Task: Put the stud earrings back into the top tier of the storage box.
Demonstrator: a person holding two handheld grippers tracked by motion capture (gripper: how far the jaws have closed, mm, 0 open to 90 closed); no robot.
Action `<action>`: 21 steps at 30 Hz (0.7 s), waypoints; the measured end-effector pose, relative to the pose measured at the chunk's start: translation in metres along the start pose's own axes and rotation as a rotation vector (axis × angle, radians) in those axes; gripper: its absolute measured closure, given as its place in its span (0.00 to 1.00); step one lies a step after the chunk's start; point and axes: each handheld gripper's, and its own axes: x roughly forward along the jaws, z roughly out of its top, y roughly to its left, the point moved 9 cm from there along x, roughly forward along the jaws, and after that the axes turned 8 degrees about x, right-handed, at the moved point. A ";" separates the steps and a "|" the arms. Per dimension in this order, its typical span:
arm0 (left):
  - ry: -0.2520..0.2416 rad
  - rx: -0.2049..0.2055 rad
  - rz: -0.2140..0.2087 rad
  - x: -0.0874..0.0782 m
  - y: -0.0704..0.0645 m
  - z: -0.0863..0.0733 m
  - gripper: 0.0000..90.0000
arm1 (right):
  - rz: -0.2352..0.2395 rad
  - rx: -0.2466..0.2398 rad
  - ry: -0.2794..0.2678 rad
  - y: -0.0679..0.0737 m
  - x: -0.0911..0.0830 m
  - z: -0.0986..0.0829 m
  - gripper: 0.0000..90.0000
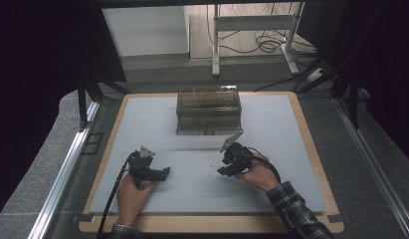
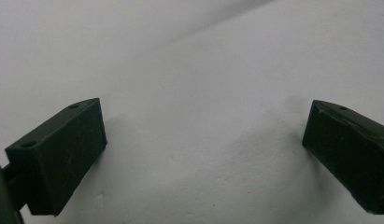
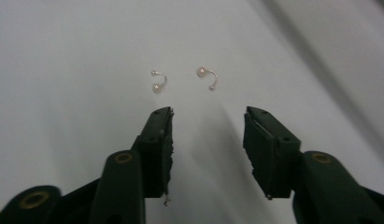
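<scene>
Two small pearl earrings are lying on the pale mat of the counter (image 1: pixel 271 149); in the right gripper view the left earring (image 3: pixel 158 80) is sitting at about eleven o'clock from the jaws and the right earring (image 3: pixel 206 76) at about twelve o'clock, both just beyond the jaw tips, apart from each other and touching neither jaw; each is showing a curved wire with a pearl at one end and a tiny bead at the other. The right hand-held gripper (image 3: pixel 208 114) is pointing at them with its jaws parted and nothing between them; in the high view the right hand-held gripper (image 1: pixel 223 172) is sitting at about four o'clock on the mat, and faint specks (image 1: pixel 210 169) just to its nine o'clock side may be the earrings, though they are too small to tell. The left hand-held gripper (image 2: pixel 203 126) is standing wide open over bare mat, gripping nothing; in the high view it is resting at about eight o'clock. A clear plastic box (image 1: pixel 208 110) is standing at twelve o'clock, well apart from both.
</scene>
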 end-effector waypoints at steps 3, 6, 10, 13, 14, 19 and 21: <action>0.000 -0.005 -0.002 0.000 -0.001 0.000 0.00 | 0.020 0.000 0.007 0.004 0.003 0.004 0.67; 0.000 0.000 -0.001 0.000 0.000 0.000 0.00 | 0.034 -0.011 0.012 0.008 0.006 0.009 0.73; -0.001 -0.004 -0.001 0.000 0.000 0.000 0.00 | 0.049 -0.027 0.026 0.014 0.011 0.014 0.80; -0.002 -0.005 -0.001 0.000 0.000 0.000 0.00 | 0.057 -0.047 0.042 0.018 0.016 0.018 0.83; -0.002 -0.005 -0.001 0.000 0.000 0.000 0.00 | 0.059 -0.051 0.045 0.019 0.017 0.018 0.84; -0.004 -0.007 0.000 0.000 0.000 0.000 0.00 | 0.066 -0.076 0.069 0.026 0.025 0.021 0.85; -0.005 -0.008 0.000 0.000 0.000 0.000 0.00 | 0.064 -0.084 0.076 0.027 0.028 0.022 0.85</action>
